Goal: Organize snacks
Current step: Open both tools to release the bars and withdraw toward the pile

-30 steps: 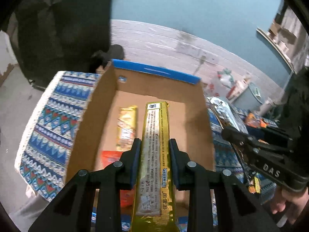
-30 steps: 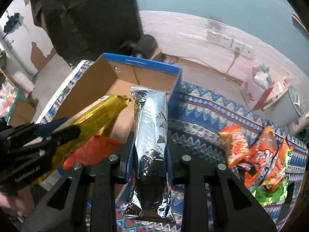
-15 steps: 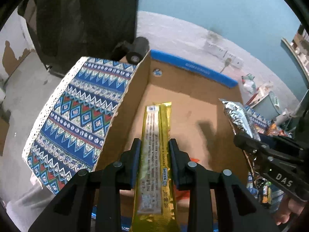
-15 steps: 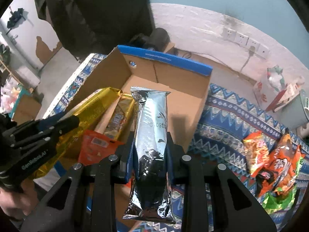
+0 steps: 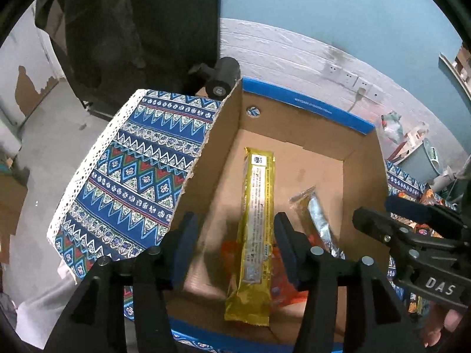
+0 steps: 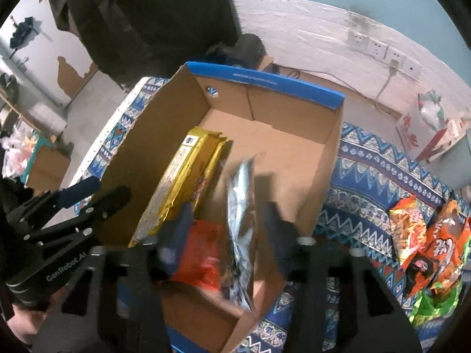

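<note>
A cardboard box (image 5: 362,170) with a blue rim stands on the patterned tablecloth; it also shows in the right wrist view (image 6: 294,135). My left gripper (image 5: 234,229) is open above the box, and a long gold snack pack (image 5: 259,220) lies between its fingers, loose in the box. My right gripper (image 6: 226,220) is open, and a silver pack (image 6: 241,217), blurred, drops between its fingers into the box. The silver pack (image 5: 319,220) lies beside the gold one. A gold pack (image 6: 179,182) and a red-orange pack (image 6: 203,256) are in the box too.
Several orange and green snack bags (image 6: 429,244) lie on the tablecloth (image 6: 376,182) right of the box. The cloth's white-edged left side (image 5: 117,176) drops to the floor. A dark garment hangs behind the box.
Both grippers have opened over the box. The gold pack has left my left gripper and the silver pack has left my right gripper, both falling into the box.
</note>
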{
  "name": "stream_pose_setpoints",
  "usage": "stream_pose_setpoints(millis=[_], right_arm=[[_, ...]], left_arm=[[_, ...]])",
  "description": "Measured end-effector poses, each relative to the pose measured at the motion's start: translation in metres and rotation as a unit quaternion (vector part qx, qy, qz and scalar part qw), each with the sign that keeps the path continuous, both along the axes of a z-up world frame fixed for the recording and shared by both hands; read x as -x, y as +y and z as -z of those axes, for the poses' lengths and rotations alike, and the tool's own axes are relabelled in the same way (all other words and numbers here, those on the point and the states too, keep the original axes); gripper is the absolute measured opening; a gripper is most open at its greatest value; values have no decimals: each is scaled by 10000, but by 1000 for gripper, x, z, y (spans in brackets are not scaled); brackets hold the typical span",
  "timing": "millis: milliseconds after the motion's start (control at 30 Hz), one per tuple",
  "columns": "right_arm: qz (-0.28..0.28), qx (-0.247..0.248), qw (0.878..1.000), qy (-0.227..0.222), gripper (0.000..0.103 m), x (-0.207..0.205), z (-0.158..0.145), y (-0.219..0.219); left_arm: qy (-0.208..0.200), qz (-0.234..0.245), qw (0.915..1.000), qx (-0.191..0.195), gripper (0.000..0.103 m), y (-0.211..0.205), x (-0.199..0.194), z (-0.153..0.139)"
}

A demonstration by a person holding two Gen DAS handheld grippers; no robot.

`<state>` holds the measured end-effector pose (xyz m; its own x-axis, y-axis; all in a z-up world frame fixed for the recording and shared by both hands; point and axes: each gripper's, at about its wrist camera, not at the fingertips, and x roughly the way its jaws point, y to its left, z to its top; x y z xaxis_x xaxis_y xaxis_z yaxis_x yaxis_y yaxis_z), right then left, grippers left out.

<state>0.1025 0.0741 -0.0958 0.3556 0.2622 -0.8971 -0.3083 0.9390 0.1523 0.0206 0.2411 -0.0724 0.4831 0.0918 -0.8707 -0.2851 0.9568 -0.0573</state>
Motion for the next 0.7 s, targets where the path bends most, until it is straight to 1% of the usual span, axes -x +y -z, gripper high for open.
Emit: stream_pose_setpoints(millis=[33, 100, 200, 333, 467, 600, 700], right_arm=[[19, 12, 10000, -40, 70, 1, -2, -2], [85, 80, 9999, -110, 76, 3, -6, -8], [194, 159, 9994, -238, 77, 7, -15, -20], [401, 268, 9981, -396, 77, 16, -25, -41], [563, 427, 9966, -417, 78, 25, -30, -62], [650, 662, 9947, -452, 78, 34, -32, -83], [748, 814, 9928, -455, 77, 41, -30, -104]], left_arm=[[-14, 15, 10000, -13, 58, -2, 0, -2], [-64, 51, 10000, -41, 61, -7, -1, -5], [-128, 179, 9997, -88, 63, -19, -1, -11], [-186, 480, 9985, -170, 66, -44, -3, -18], [-186, 782, 9966, -175, 66, -68, -4, -22], [-163, 1061, 9941, -140, 70, -93, -4, -24], [-113, 1228, 9923, -99, 70, -110, -5, -23]])
